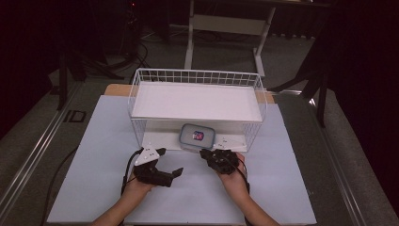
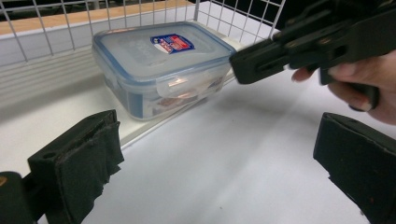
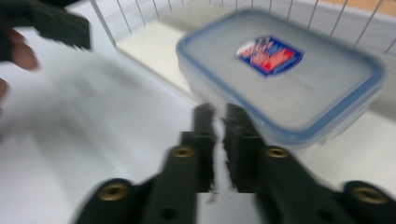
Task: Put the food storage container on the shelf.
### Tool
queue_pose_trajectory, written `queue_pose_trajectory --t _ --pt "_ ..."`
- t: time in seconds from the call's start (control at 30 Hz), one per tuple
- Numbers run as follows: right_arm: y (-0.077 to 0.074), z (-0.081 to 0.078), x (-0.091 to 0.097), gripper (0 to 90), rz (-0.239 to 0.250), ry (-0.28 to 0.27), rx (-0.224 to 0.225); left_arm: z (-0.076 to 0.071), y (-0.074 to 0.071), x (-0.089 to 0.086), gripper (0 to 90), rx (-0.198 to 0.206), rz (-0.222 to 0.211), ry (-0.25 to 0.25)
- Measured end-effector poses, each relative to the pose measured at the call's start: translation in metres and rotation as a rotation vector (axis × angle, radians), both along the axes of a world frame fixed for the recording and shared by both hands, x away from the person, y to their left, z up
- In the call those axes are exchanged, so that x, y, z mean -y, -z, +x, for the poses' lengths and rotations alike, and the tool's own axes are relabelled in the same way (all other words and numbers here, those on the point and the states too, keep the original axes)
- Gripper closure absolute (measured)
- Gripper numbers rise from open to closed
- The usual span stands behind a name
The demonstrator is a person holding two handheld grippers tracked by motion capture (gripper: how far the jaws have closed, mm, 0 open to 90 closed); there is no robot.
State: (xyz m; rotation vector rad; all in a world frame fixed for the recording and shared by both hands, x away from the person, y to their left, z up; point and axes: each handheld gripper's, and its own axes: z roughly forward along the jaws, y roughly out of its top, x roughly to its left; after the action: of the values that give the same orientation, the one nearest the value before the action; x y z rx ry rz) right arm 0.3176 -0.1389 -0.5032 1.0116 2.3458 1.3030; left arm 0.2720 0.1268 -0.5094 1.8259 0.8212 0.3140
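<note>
A clear plastic food container (image 1: 196,136) with a blue-rimmed lid and a red and blue label sits at the front of the lower level of a white wire rack (image 1: 195,101). My left gripper (image 1: 170,161) is open, its jaws wide apart, on the table in front and left of the container (image 2: 159,65). My right gripper (image 1: 204,153) is shut with nothing between its jaws. Its tips (image 3: 219,116) are at the near edge of the container (image 3: 285,70). In the left gripper view the right gripper (image 2: 247,63) meets the container's corner.
The rack's upper shelf (image 1: 195,99) is a bare white board overhanging the container. A white sheet (image 1: 103,155) covers the table around the hands. Cables (image 1: 56,174) trail off the left side. A table frame (image 1: 226,28) stands behind on the floor.
</note>
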Motion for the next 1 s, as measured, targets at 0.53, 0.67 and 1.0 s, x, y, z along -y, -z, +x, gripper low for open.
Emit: queue_pose_trajectory --t 0.53,0.67,1.0 --pt "0.007 0.024 0.003 90.0 -0.047 0.118 -0.013 0.002 0.009 -0.005 1.9 0.0 -0.011 -0.032" --pt "0.008 0.029 0.003 90.0 -0.04 0.13 -0.016 0.002 0.01 -0.004 1.9 -0.003 -0.01 -0.03" --pt "0.015 0.04 -0.006 90.0 -0.039 0.14 -0.015 0.0 0.01 -0.001 1.9 0.019 0.014 -0.017"
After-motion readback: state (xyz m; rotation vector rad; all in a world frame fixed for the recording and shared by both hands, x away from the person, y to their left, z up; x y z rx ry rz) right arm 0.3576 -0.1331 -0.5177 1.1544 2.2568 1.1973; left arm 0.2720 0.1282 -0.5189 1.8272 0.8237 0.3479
